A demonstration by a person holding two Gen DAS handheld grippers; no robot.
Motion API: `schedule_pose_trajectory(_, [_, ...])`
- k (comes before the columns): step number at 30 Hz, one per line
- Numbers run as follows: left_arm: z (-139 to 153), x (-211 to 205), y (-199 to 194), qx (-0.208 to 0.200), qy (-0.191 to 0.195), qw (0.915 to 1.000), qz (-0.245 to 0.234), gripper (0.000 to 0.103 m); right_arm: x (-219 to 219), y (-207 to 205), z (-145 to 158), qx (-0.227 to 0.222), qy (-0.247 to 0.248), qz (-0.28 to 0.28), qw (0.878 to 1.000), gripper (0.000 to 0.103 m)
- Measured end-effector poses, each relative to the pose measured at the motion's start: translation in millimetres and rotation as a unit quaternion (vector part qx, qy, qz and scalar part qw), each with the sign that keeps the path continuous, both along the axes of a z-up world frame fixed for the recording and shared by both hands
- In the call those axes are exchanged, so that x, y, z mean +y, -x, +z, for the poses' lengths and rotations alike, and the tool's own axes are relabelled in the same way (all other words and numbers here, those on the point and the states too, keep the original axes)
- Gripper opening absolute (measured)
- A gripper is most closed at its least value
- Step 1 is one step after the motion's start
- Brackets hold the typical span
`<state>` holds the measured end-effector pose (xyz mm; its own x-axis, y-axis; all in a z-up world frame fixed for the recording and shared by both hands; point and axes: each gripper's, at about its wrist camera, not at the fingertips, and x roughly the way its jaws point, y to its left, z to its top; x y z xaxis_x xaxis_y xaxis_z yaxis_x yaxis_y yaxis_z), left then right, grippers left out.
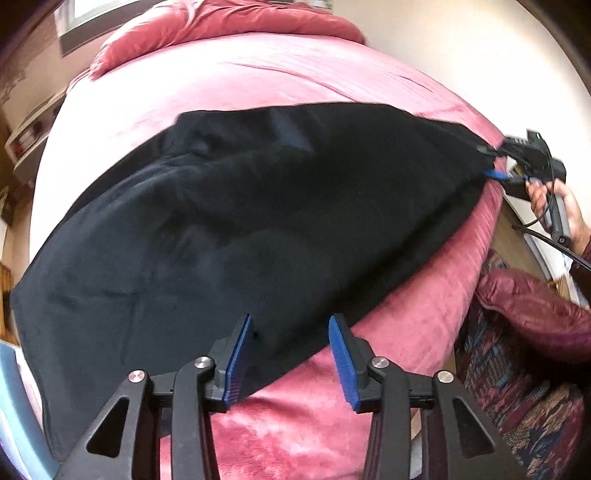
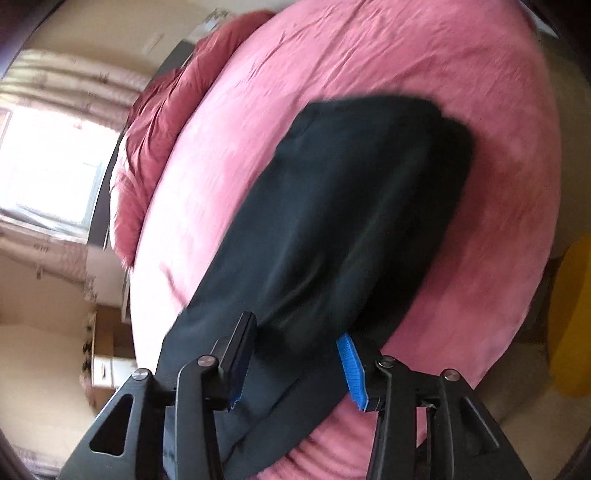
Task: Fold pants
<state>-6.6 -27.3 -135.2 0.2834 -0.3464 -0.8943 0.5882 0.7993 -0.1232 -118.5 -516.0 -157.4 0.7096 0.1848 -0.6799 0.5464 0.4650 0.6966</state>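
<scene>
pants (image 1: pixel 258 206): black, spread across the pink bed cover (image 1: pixel 258 81), long axis running left-near to right-far in the left wrist view. Wide end lies at the left, hanging over the bed's near-left edge; narrow end tapers to a point at the right edge of the bed

right gripper (image 1: pixel 496 162) is at that narrow tip, cloth pulled into a taut point there. In its own view the fabric runs up between the two fingers (image 2: pixel 352 369) from below and away along the bed, so it looks like it's got the end, but the gap between the pads reads wide and the frame is blurred: can't tell if it's actually pinching or just straddling the cloth

left gripper (image 1: pixel 290 360): fingers spread, nothing between the pads. It hovers just above the pants' near long edge, roughly mid-length, edge passing right under the gap. Contact with cloth: can't tell

Relation that matters: the garment lies ahead of and to the left of the left fingers, right end already taken up by the other hand. Left gripper is the nearer one to the wide end, so my read is it needs to slide left along that near edge to reach that end's corner before any end-to-end fold

Beyond the bed: rumpled red duvet (image 1: pixel 229 22) at the far end, patterned rug (image 1: pixel 524 406) on the floor at right
</scene>
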Motion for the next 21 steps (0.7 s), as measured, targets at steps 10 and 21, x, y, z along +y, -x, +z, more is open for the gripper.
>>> schedule_pose_trajectory(10, [-19,-15,-10,0.010,0.012,0.9999,0.002,0.032,103,-24,-20,0.011,-0.058,0.131,0.990,0.047])
schedule_pose_trajectory(21, [-6,19,-23,0.010,0.053,0.9979,0.036,0.001,165,-69,-15,0.027,-0.003,0.207,0.978,0.008])
